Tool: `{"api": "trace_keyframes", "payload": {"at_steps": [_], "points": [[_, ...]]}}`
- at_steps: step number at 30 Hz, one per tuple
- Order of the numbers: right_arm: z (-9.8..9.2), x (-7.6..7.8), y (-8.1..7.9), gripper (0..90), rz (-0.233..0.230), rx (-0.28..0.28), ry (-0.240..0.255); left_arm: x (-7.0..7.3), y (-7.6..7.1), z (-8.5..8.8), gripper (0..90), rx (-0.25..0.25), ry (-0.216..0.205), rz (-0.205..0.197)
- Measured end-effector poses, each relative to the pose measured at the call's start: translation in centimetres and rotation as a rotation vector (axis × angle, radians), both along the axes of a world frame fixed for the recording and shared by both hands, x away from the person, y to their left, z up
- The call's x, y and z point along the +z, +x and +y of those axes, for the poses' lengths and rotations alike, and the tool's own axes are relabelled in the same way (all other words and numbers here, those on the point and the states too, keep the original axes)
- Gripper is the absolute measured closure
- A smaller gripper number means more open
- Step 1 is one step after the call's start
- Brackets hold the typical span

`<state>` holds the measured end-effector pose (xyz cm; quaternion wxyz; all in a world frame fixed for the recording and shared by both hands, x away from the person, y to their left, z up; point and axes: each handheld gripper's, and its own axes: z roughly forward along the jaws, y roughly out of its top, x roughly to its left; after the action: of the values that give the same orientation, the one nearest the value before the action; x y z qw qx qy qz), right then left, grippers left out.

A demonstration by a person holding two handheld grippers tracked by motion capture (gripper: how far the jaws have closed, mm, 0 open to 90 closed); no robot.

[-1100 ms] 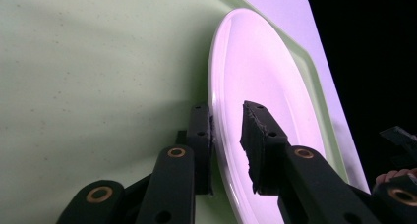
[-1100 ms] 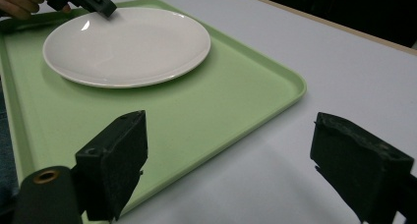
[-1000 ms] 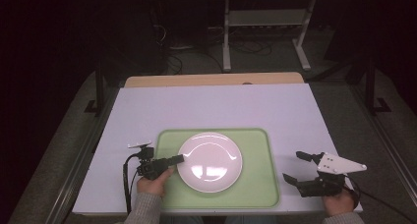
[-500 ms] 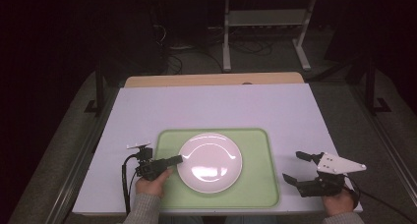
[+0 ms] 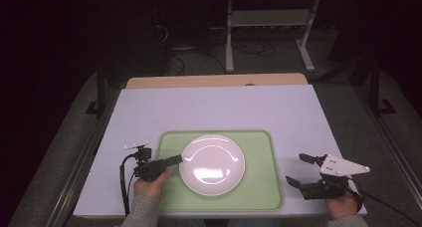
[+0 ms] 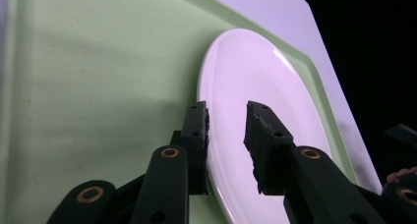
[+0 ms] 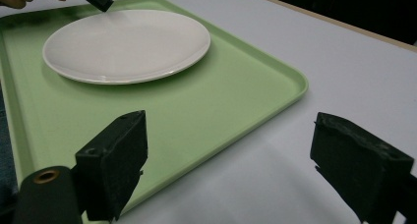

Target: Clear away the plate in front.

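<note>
Left gripper view | plate (image 6: 255,86) rim between left gripper (image 6: 226,121) jaws, just opened, narrow, unpressed

There is one white plate (image 5: 212,164). There is one green tray (image 5: 261,160), and the plate sits on it. There is one worktop (image 5: 219,107) with one pale cover on it. There are two grippers, one for each hand: the left gripper (image 5: 178,160) and the right gripper (image 5: 297,169). Each gripper has two black fingers, so that makes four fingers in all. In the left gripper view, one finger (image 6: 196,135) is on each side of the plate's rim. There are two hands, the left hand (image 5: 149,184) and the right hand (image 5: 342,203). One metal stand (image 5: 268,33) is on the floor behind the worktop.
</note>
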<state>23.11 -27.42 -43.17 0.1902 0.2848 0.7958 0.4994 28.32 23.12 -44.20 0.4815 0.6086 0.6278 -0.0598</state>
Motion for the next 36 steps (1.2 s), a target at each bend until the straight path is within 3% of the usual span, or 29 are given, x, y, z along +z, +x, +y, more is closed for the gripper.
{"api": "trace_keyframes", "payload": {"at_steps": [9, 21, 36], "points": [[0.1, -0.1, 0.1, 13.4, 0.004, 0.000, -0.006, 0.9, -0.2, 0.0, 66.9, -0.028, 0.038, -0.058], [0.1, -0.2, 0.2, 13.4, 0.011, -0.008, -0.013, 2.7, -0.4, 0.3, 62.1, -0.109, 0.120, -0.196], [0.1, -0.3, 0.3, 13.4, 0.019, -0.018, -0.016, 4.7, -0.9, 1.0, 46.6, -0.241, 0.330, -0.423]]}}
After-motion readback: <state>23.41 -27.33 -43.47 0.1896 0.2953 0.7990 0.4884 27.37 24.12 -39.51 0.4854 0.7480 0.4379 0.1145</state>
